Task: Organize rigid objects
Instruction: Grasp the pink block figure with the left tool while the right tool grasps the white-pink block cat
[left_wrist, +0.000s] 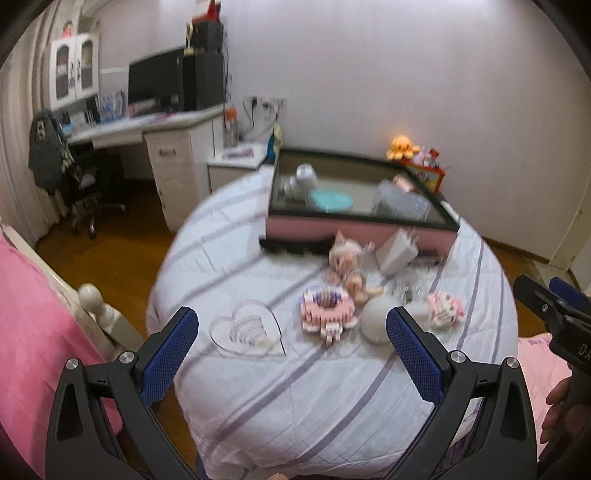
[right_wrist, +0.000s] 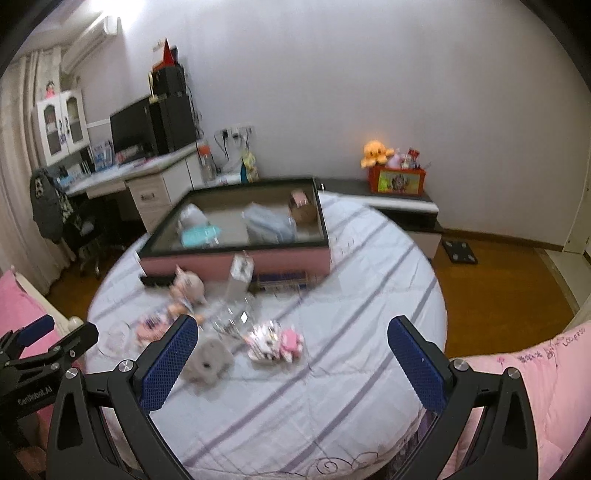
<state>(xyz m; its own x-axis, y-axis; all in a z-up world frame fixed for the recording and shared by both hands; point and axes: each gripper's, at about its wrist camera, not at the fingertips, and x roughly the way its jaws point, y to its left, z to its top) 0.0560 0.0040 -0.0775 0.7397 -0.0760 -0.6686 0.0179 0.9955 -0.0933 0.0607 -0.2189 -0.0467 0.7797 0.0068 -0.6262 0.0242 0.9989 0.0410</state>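
Note:
A pink storage box (left_wrist: 354, 230) (right_wrist: 236, 264) with a dark rim stands at the far side of the striped bed and holds several items. In front of it lie a clear heart-shaped tray (left_wrist: 245, 330), a pink block toy (left_wrist: 327, 310), a cat figurine (left_wrist: 345, 258) (right_wrist: 190, 286), a white box (left_wrist: 397, 251), a grey round toy (left_wrist: 375, 319) (right_wrist: 208, 360) and a pink-white block figure (left_wrist: 445, 308) (right_wrist: 277, 341). My left gripper (left_wrist: 291, 343) is open and empty above the near bed. My right gripper (right_wrist: 291, 350) is open and empty, too.
A white desk (left_wrist: 147, 125) with monitor and a black chair (left_wrist: 88, 184) stand at the left. A low cabinet (right_wrist: 399, 206) with an orange toy box is by the wall. Pink bedding (left_wrist: 29, 332) (right_wrist: 535, 376) lies on both sides. Wooden floor surrounds the bed.

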